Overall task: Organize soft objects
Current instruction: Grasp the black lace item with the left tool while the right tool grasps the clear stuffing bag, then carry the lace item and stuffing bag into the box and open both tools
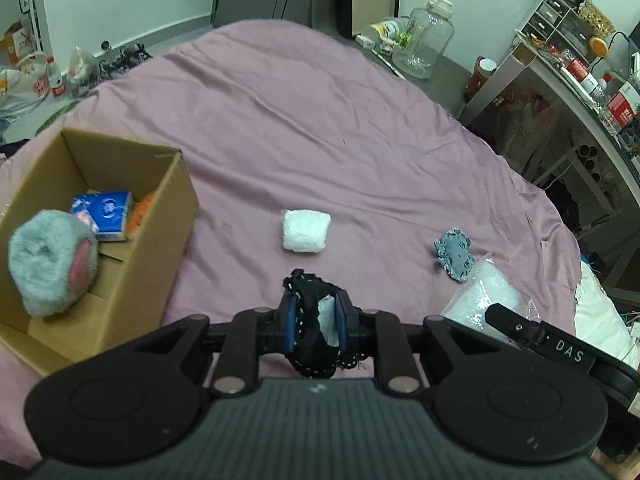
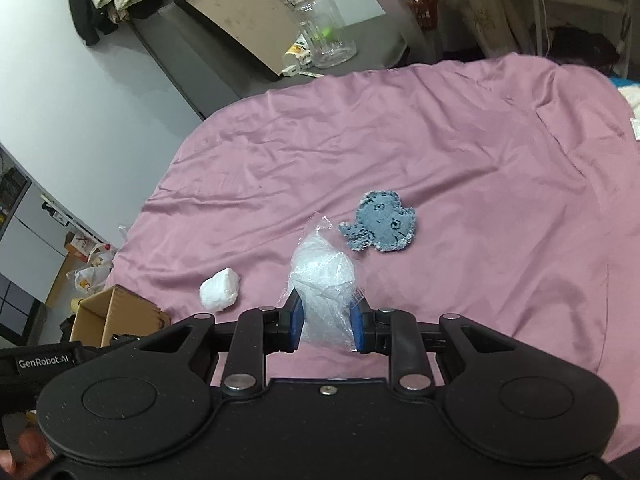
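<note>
While both claws sit low over the bed, each has sth clamped: left claw is closed on a black lace-trimmed cloth, bunched betw the blue pads, w/ a pale bit of fabric showing at the right pad. Right claw is closed on a clear plastic bag w/ white contents; bag's top end rests on the pink sheet ahead of the pads. Cardboard box stands open on the bed, left of left claw; inside: blue tissue pack and sth orange just beside it, partly hidden. Grey fluffy plush w/ pink patch is at the box's near left side, blurred; can't tell if it rests on the box or is above it. White soft pack lies on the sheet ahead of left claw, apart from the box. Blue-grey frayed fabric patch lies flat just beyond the bag in the right wrist view, near but not touching. Large clear jar stands on a dark surface past the bed's far edge.
</note>
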Motion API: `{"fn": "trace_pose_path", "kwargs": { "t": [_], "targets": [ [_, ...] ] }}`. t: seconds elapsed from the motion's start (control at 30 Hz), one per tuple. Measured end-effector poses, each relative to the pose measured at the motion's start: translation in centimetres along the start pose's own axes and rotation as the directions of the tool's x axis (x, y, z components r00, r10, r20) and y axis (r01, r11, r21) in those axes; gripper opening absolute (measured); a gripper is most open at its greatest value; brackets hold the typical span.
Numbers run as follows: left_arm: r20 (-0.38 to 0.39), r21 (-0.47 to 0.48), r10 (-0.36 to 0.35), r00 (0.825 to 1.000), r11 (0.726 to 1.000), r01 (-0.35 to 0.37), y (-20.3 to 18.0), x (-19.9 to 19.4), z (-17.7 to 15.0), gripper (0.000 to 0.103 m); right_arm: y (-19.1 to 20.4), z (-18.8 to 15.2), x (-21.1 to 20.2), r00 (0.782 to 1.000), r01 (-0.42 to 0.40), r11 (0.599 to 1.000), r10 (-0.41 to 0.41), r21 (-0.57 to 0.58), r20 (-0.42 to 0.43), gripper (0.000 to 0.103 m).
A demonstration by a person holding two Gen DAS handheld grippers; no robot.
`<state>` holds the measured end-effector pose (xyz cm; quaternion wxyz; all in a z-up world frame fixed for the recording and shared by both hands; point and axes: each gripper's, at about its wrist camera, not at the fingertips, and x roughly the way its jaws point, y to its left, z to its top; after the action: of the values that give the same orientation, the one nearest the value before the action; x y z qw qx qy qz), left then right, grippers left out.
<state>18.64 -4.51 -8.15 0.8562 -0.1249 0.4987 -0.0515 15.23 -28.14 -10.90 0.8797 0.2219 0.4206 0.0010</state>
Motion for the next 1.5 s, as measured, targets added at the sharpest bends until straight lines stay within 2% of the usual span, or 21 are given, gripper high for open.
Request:
{"fn": "trace_pose_path", "kwargs": {
  "t": [0.27,0.43,0.77,0.93,1.2,1.5],
  "targets": [
    [0.054,0.051,0.005,0.999,0.999,-0.008,0.8,-2.4,0.7,0.019,2.7,-0.7,-1.9,0.999,0.005,0.997,-0.002,-0.073,0.049,0.024],
    [0.088,0.047,0.013,0.996,0.999,-0.017,2.3,-3.8,1.1,0.019,4.7,-1.2,-2.5,0.997,-0.005,0.993,0.014,-0.114,0.077,0.024],
    [0.138,0.011,0.052,0.989,0.998,-0.054,7.7,-5.9,2.1,0.019,8.5,-2.3,-2.8,0.992,-0.041,0.979,0.064,-0.201,0.109,0.024],
    [0.135,-0.013,0.064,0.989,0.998,-0.063,10.7,-6.0,2.4,0.019,10.7,-3.1,-3.0,0.987,-0.061,0.966,0.096,-0.252,0.132,0.024],
    [0.126,-0.061,0.081,0.989,0.995,-0.074,15.0,-5.6,2.2,0.02,14.3,-4.4,-2.2,0.984,-0.089,0.949,0.13,-0.302,0.119,0.024],
    [0.096,-0.103,0.029,0.995,0.994,-0.019,17.9,-4.1,1.7,0.019,18.0,-5.9,-1.3,0.984,-0.091,0.932,0.137,-0.35,0.11,0.024]
  ]
}}
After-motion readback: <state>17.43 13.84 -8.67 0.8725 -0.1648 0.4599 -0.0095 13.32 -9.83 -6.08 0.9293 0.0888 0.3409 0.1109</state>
